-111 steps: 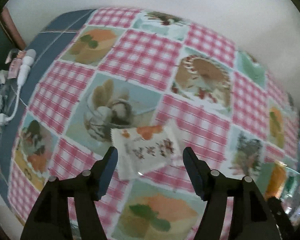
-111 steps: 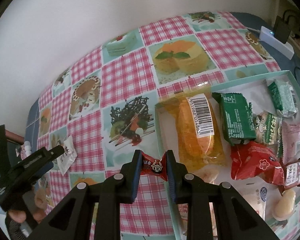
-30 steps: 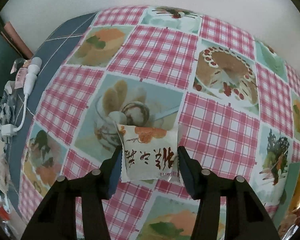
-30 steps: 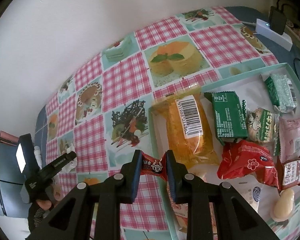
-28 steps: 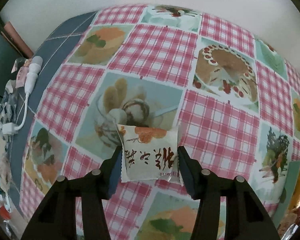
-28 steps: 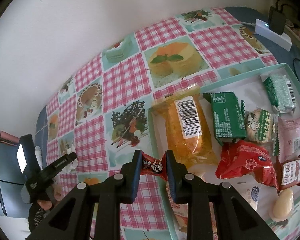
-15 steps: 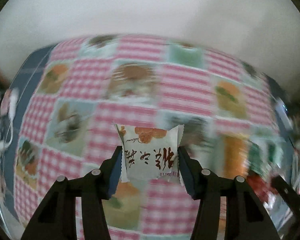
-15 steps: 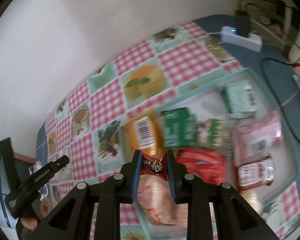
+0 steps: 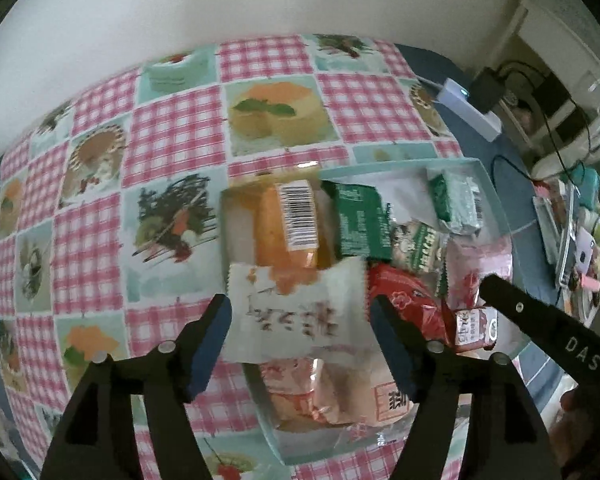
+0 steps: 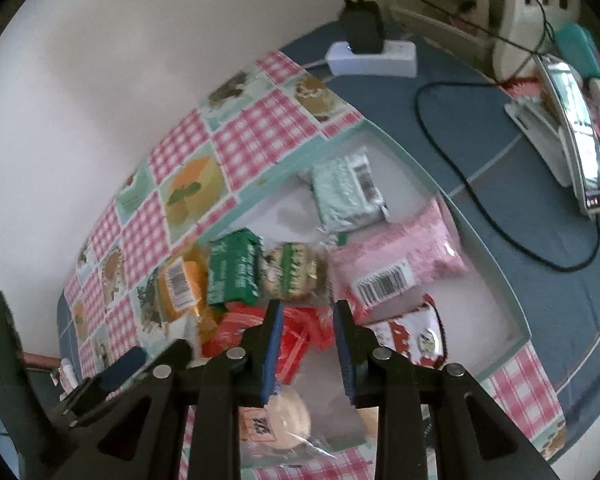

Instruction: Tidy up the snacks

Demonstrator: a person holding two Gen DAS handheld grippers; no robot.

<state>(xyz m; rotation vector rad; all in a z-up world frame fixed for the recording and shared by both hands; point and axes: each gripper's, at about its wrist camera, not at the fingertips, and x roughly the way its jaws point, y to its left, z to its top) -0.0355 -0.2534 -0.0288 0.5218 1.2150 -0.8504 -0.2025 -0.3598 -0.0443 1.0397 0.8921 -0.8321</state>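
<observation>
many snack packets in tray, maybe ten

We see a pink-and-white checked tablecloth with teal dessert squares; a pale teal tray; a white packet printed orange; dark green, red and pink wrappers.

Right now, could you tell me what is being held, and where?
Nothing: the left gripper and right gripper have just been opening; white packet loose inside the left.

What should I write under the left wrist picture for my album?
Left tool, jaws just opening, lets a white snack packet go above the tray of snacks.
</observation>
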